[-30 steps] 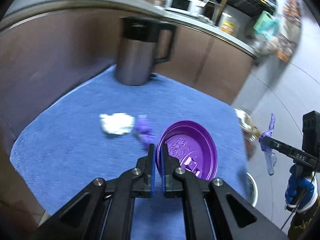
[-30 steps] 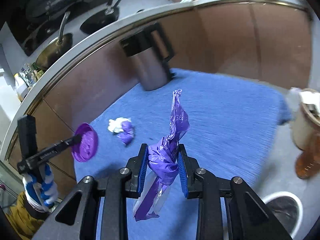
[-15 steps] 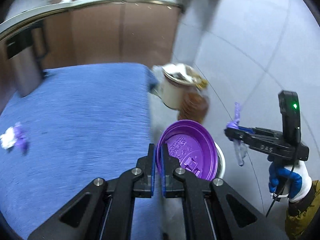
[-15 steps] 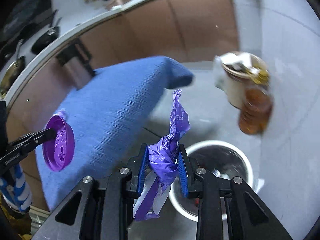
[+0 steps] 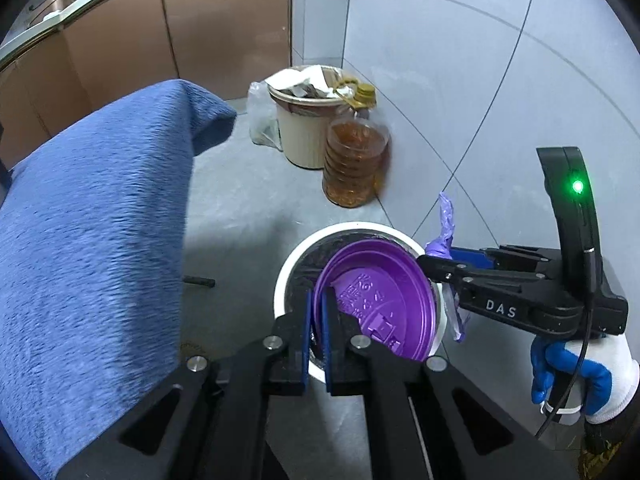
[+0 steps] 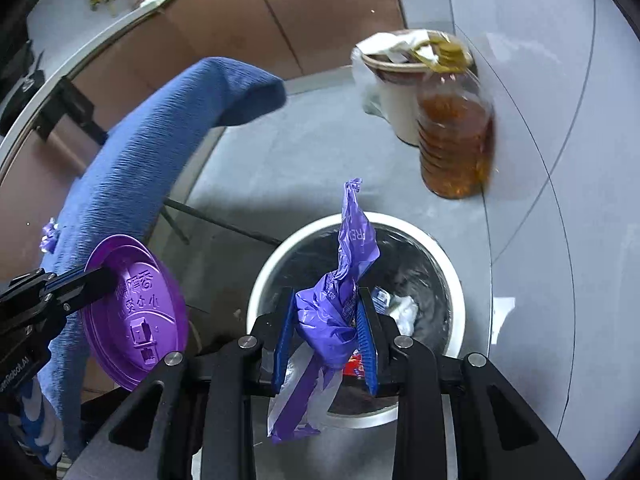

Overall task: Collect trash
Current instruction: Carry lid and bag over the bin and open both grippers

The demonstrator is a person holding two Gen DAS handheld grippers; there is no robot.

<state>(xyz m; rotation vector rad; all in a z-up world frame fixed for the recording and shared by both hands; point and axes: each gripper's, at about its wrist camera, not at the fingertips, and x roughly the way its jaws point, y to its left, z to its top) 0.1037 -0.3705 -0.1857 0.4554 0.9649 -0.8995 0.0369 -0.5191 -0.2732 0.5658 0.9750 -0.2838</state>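
My left gripper (image 5: 318,322) is shut on the rim of a purple plastic lid (image 5: 380,300) and holds it above the white-rimmed trash bin (image 5: 288,280) on the floor. My right gripper (image 6: 326,336) is shut on a crumpled purple wrapper (image 6: 340,296) and holds it over the same bin (image 6: 260,288), which has trash inside. The lid (image 6: 136,312) and left gripper (image 6: 96,276) show at the left of the right wrist view. The right gripper (image 5: 434,262) and wrapper (image 5: 446,224) show at the right of the left wrist view.
The blue-cloth table (image 5: 92,240) lies to the left, with a purple scrap (image 6: 49,236) on it. A full cream bucket (image 5: 304,132) and an amber oil bottle (image 5: 356,160) stand by the grey wall. Brown cabinets (image 5: 180,32) run behind.
Both grippers have swung from over the table to the floor on the right and now hang over the trash bin, each still holding its item.
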